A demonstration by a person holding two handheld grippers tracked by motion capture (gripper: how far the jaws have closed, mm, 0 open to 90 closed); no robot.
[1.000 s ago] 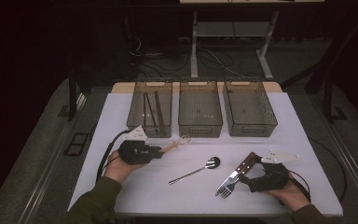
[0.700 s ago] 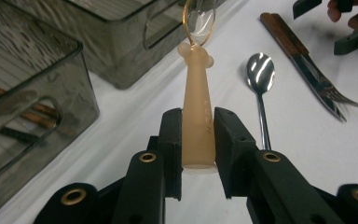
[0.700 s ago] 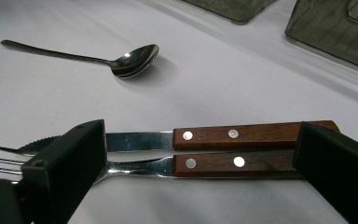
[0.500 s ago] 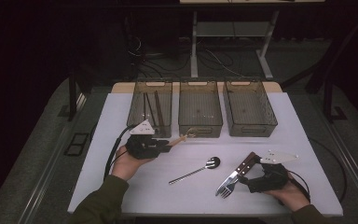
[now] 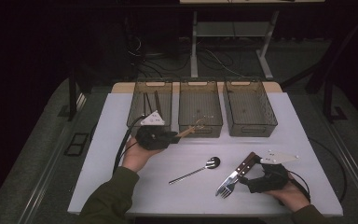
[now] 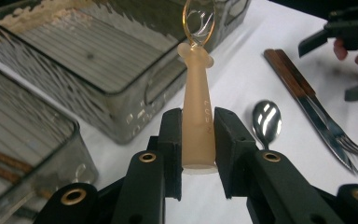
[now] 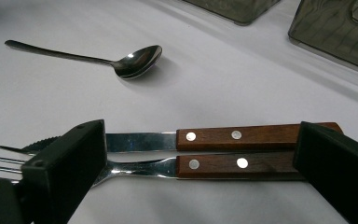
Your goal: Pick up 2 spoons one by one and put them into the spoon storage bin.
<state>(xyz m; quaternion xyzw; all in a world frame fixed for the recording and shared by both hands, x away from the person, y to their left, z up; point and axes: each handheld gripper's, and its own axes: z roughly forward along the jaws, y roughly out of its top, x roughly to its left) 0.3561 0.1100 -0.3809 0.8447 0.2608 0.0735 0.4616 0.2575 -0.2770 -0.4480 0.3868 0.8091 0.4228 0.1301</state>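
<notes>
Left gripper (image 5: 173, 136) squeezes a little peach spoon (image 6: 198, 105) by the bare middle bin (image 5: 200, 109); sticks (image 5: 151, 103) sit in the left bin (image 5: 134, 109); right gripper (image 5: 246, 179) gapes wide.

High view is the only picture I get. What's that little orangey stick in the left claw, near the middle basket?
Observer: The left claw is shut on a peach plastic utensil. Its tip is a clear amber oval.
Operator: Is the right claw grabbing the fork already?
Observer: No. The right claw is open. One jaw stands near the neck of the wooden-handled steel fork, the other at the handle ends of the fork and the wooden-handled steel knife.
Operator: Is that knife a smooth one?
Observer: No, its edge has small teeth near the tip.
</notes>
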